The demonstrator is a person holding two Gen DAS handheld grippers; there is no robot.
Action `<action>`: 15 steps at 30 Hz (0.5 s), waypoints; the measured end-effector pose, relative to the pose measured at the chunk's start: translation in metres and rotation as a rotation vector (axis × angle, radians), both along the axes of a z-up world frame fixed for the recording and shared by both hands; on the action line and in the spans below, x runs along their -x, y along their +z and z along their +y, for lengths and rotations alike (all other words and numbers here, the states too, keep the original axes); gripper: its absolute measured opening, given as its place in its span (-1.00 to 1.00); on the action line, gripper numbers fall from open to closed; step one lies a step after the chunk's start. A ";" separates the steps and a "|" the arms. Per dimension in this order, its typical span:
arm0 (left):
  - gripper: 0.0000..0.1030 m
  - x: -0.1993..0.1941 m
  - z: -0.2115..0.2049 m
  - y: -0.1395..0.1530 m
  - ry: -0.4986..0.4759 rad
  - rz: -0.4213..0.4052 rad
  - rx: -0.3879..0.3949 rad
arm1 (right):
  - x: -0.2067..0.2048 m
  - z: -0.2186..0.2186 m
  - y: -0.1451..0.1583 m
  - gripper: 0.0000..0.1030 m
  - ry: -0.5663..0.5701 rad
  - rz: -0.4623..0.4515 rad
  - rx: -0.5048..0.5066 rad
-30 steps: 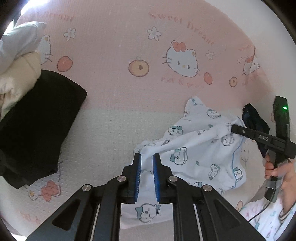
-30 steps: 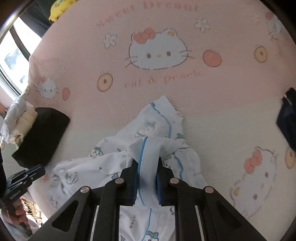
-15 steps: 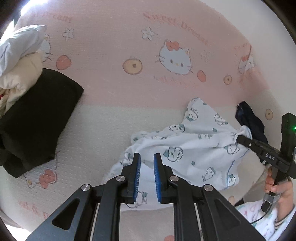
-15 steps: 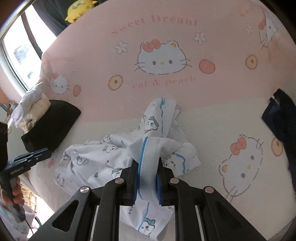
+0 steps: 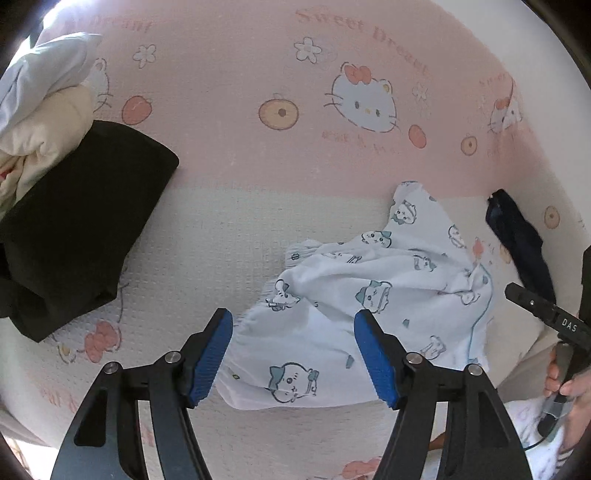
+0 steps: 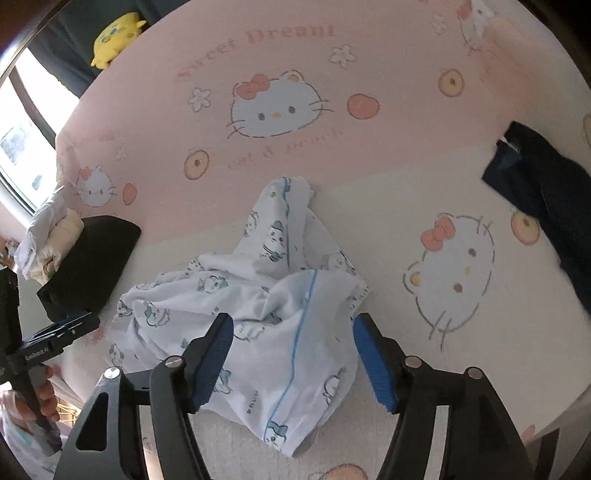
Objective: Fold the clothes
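Left wrist view shows the left gripper (image 5: pixel 293 354) with its two blue pads spread wide; its jaws have just been opening. Nothing is pinched between them. Below the gap lies the white printed garment (image 5: pixel 373 306), a light cloth with small cartoon animals and a thin blue piping line. It lies crumpled on the bed sheet (image 5: pixel 229 229), which is pink at the far part and cream at the near part, with cat faces, peaches and the words "Sweet Dream". One narrow end of the garment reaches up to the line where pink meets cream.

At the left side there is a black folded garment (image 5: pixel 74 229), and touching its far edge is a heap of white and cream clothes (image 5: pixel 40 107). At the right side, a dark navy garment (image 5: pixel 521 236) lies just beside the printed one. The right gripper (image 5: pixel 543 310) comes in from the right edge, held by a hand (image 5: pixel 569 384).

In the right wrist view, the right gripper (image 6: pixel 291 354) is also spread wide, its jaws having just been opening, and the cloth that lies under the gap is free from both pads. The left gripper (image 6: pixel 62 328) is seen at the left edge, close to the garment's left border. A yellow plush toy (image 6: pixel 114 33) sits beyond the far corner of the bed.
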State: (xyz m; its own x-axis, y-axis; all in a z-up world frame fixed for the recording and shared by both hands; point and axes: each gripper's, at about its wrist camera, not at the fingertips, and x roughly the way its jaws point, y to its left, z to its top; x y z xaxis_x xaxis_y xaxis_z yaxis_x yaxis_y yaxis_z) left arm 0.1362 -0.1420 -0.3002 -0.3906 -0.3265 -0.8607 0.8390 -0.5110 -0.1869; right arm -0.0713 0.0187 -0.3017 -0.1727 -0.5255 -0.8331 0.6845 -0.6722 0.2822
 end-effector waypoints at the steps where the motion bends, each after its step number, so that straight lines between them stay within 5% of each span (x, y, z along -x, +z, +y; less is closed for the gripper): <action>1: 0.29 0.001 -0.001 -0.002 0.001 -0.004 -0.004 | 0.000 0.001 -0.002 0.34 -0.005 -0.009 -0.009; 15: 0.28 -0.020 0.021 -0.037 -0.089 -0.133 -0.023 | -0.038 0.016 -0.034 0.34 -0.022 -0.121 -0.104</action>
State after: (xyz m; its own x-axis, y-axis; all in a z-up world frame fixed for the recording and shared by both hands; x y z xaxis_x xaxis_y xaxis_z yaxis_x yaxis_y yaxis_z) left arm 0.1565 -0.1210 -0.3374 -0.2994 -0.2759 -0.9134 0.8090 -0.5810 -0.0897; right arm -0.0332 0.0349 -0.3352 -0.0780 -0.4325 -0.8982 0.6346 -0.7164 0.2899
